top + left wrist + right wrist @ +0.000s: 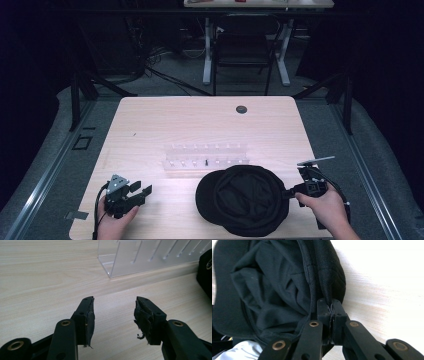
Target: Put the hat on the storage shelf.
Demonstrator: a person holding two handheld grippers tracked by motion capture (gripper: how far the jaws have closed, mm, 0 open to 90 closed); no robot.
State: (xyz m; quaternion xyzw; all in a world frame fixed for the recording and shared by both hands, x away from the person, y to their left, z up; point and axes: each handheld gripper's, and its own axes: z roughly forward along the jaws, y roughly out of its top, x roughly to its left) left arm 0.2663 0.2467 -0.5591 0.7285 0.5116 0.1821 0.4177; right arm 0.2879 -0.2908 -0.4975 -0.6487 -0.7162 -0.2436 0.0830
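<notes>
Black cloth cap (pixel 243 200) lay crown-down on the pale wood-grain bench (pixel 150 130), soft lining rumpled, stiff brim toward the left. My right claw (pixel 290 192) was clamped tight on the cap's stitched rim at its right edge, woven fabric pinched between the pads. My left claw (pixel 141 191) rested low at the bench's near left, jaws apart, holding nothing. A clear ribbed plastic rack (pixel 206 155) stood just behind the cap.

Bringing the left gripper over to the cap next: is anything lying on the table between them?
Nothing visible. The left gripper stands open over bare table, and the wood runs clear to the black cap. The clear rack sits farther back, off that line. The right gripper already pinches the cap's rim.
</notes>
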